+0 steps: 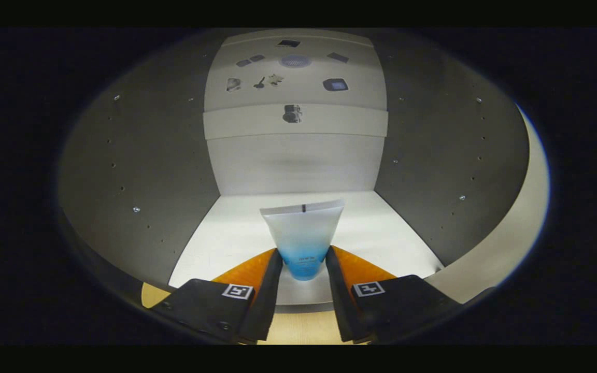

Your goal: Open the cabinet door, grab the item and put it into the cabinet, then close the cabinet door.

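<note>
the tube is grasped by the gripper at lower centre, inside the cabinet; it should be set upright on the shelf floor before release.

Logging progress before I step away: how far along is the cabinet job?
Done: the cabinet is open. In hand: the gripper is shut on the frosted plastic tube with the blue end, held upright over the white cabinet floor. Left: release it, withdraw, close the door.
</note>
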Demonstrator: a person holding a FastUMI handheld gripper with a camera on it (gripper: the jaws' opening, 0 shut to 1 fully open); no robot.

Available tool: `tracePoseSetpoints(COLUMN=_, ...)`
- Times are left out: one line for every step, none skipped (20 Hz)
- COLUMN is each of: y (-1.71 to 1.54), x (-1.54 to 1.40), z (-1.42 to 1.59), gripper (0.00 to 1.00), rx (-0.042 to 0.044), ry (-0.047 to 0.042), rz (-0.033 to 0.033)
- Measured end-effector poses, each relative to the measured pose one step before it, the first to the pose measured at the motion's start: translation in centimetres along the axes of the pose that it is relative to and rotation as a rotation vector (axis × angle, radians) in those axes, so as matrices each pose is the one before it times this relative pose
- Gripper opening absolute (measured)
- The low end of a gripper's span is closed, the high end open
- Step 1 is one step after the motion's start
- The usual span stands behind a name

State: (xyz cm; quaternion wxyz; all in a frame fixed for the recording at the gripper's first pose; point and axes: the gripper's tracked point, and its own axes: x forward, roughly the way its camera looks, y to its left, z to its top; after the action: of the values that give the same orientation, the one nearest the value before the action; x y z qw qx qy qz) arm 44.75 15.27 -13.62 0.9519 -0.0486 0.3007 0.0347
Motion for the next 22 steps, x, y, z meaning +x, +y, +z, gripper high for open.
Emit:
tracePoseSetpoints(y=0.026, x=-0.010, z=0.027, gripper=0.57, rx=0.00994, ry=-0.00056, rz=0.00457)
tracePoseSetpoints(y=0.309, x=-0.131, z=-0.104, gripper=0.62, rx=0.01003, ry=-0.00094, rz=0.01467)
tracePoseSetpoints(y=0.201, x=-0.209, z=-0.003, gripper=0.67, rx=0.00373, ry=-0.00282, rz=0.00963)
tracePoseSetpoints(y=0.157, x=-0.190, z=0.129, gripper=0.74, rx=-0.00006, ry=-0.01045, rz=0.00457)
tracePoseSetpoints(y=-0.025, x=-0.235, z=0.266, gripper=0.81, rx=-0.00556, ry=-0.01698, rz=-0.00447)
tracePoseSetpoints(y=-0.048, x=-0.398, z=0.392, gripper=0.86, rx=-0.00753, ry=-0.01828, rz=-0.00567)
tracePoseSetpoints(y=0.111, x=-0.407, z=0.209, gripper=0.91, rx=-0.00589, ry=-0.01456, rz=0.00246)
tracePoseSetpoints(y=0.131, x=-0.535, z=0.211, gripper=0.95, rx=-0.00361, ry=-0.01061, rz=0.00450)
tracePoseSetpoints(y=0.174, x=-0.739, z=0.263, gripper=0.95, rx=-0.00025, ry=-0.01212, rz=0.00609)
tracePoseSetpoints(y=0.041, x=-0.867, z=0.401, gripper=0.95, rx=-0.00021, ry=-0.01586, rz=0.00519)
tracePoseSetpoints(y=-0.003, x=-0.980, z=0.485, gripper=0.95, rx=-0.00265, ry=-0.02334, rz=0.00147)
tracePoseSetpoints(y=-0.010, x=-1.161, z=0.534, gripper=0.95, rx=-0.00384, ry=-0.02560, rz=0.00380)
tracePoseSetpoints(y=0.172, x=-1.354, z=0.630, gripper=0.95, rx=-0.00236, ry=-0.02881, rz=0.00747)
tracePoseSetpoints(y=0.333, x=-1.509, z=0.642, gripper=0.95, rx=-0.00273, ry=-0.02996, rz=0.01571)
tracePoseSetpoints(y=0.588, x=-1.823, z=0.551, gripper=0.95, rx=-0.00455, ry=-0.02737, rz=0.02308)
tracePoseSetpoints(y=0.589, x=-2.008, z=0.622, gripper=0.95, rx=-0.00434, ry=-0.02928, rz=0.02410)
tracePoseSetpoints(y=0.614, x=-2.027, z=0.684, gripper=0.95, rx=-0.00846, ry=-0.02680, rz=0.01775)
tracePoseSetpoints(y=0.392, x=-2.243, z=0.551, gripper=0.95, rx=-0.00920, ry=-0.02770, rz=0.00796)
tracePoseSetpoints(y=0.361, x=-2.077, z=0.670, gripper=0.95, rx=-0.00492, ry=-0.02924, rz=0.00909)
tracePoseSetpoints(y=0.346, x=-1.991, z=0.566, gripper=0.95, rx=0.00235, ry=-0.02735, rz=0.00998)
tracePoseSetpoints(y=0.528, x=-1.965, z=0.344, gripper=0.94, rx=0.00341, ry=-0.01991, rz=0.01667)
tracePoseSetpoints(y=0.455, x=-2.126, z=0.250, gripper=0.94, rx=-0.00154, ry=-0.01589, rz=0.01660)
